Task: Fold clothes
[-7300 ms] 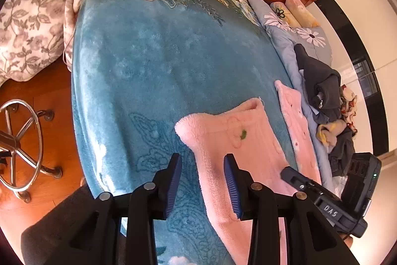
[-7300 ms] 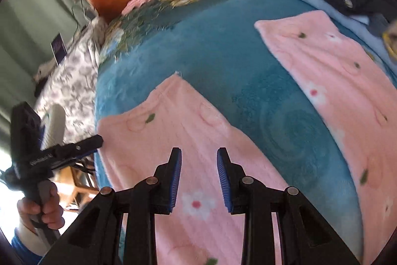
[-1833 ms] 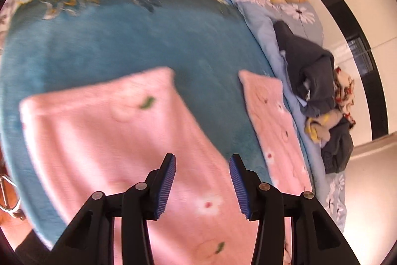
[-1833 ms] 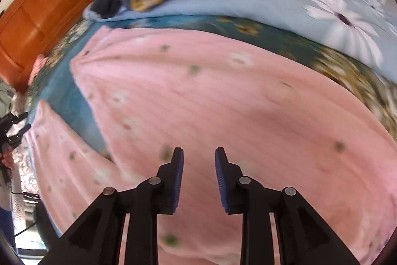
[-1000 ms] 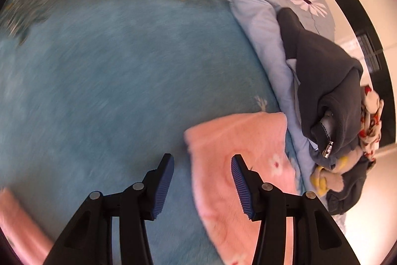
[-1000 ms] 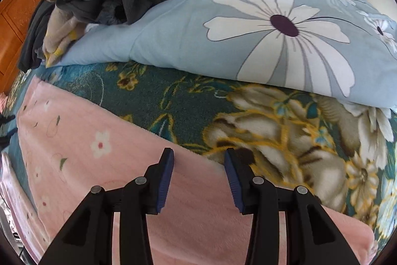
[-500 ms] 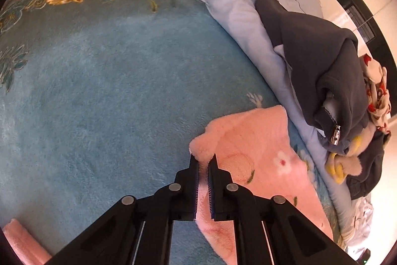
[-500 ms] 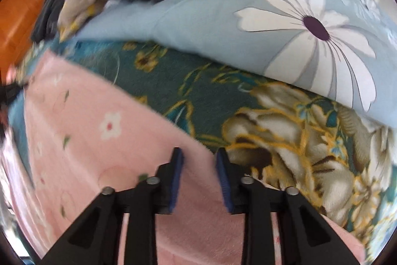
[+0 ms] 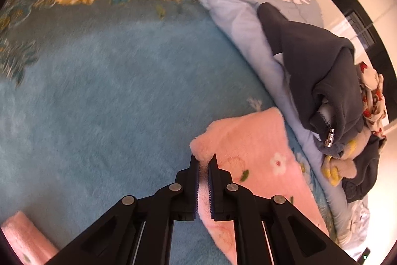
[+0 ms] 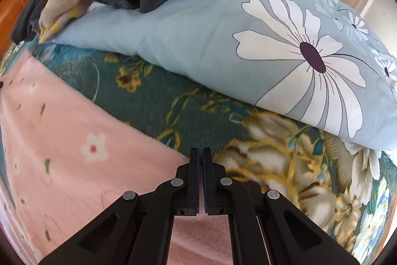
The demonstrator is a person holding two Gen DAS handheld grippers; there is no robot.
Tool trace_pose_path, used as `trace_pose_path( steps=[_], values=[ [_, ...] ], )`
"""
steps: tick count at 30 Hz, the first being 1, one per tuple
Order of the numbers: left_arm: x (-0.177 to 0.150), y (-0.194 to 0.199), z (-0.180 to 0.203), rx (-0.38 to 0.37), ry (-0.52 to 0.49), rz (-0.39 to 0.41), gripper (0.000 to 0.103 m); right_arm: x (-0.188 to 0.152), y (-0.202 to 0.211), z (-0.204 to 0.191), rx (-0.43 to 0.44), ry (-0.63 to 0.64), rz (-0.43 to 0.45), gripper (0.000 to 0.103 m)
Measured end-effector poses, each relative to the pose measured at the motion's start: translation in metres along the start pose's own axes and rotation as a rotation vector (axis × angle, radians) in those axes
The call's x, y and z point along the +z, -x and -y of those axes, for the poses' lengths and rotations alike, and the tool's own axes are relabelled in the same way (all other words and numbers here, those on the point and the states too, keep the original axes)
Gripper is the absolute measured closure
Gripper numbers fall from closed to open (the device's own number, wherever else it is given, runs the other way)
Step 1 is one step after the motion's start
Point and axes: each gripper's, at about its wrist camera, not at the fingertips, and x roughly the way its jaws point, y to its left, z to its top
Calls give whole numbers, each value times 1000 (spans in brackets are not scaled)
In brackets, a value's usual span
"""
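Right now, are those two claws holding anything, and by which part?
Yes: both grip the pink fleece garment, left gripper at a corner, right gripper along its edge.

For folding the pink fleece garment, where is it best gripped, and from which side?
At its edges, as now: the left gripper pinches the pink fleece garment at a leg-end corner, the right gripper its far edge. It lies flat, so come steeply from above at the free hem.

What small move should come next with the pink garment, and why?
Probably lift both corners together and carry them across to fold. The left gripper is shut on a corner of the pink garment, and the right gripper pinches its edge.
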Motion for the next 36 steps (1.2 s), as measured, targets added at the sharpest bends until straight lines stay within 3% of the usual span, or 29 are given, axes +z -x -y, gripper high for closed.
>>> trace_pose_path(
  steps=[2, 4, 6, 7, 8, 12, 17, 26, 31, 36],
  values=[
    [-2, 5, 0, -4, 11, -26, 92, -5, 16, 8, 10, -41, 38, 101],
    [-10, 14, 1, -6, 8, -36, 82, -12, 38, 23, 22, -87, 77, 98],
    [-21, 26, 3, -10, -6, -32, 77, -25, 67, 48, 48, -159, 129, 86],
    [-29, 33, 4, -20, -10, -25, 76, -33, 79, 63, 59, -203, 149, 74],
    [-37, 40, 5, -28, -12, -21, 75, -45, 90, 80, 66, -257, 166, 68],
    [-72, 62, 7, -64, -32, -16, 65, -108, 124, 161, 69, -537, 197, 68],
    [-109, 89, 12, -46, -88, -19, 63, -215, 150, 225, 40, -826, 191, 68],
    [-143, 111, -2, -66, -75, -62, 62, -378, 195, 244, 83, -1140, 232, 68],
    [-152, 134, -13, -74, -125, -35, 62, -435, 219, 224, 206, -1219, 319, 67],
    [-150, 159, -47, -75, -132, 7, 57, -472, 234, 197, 306, -1228, 360, 58]
  ],
)
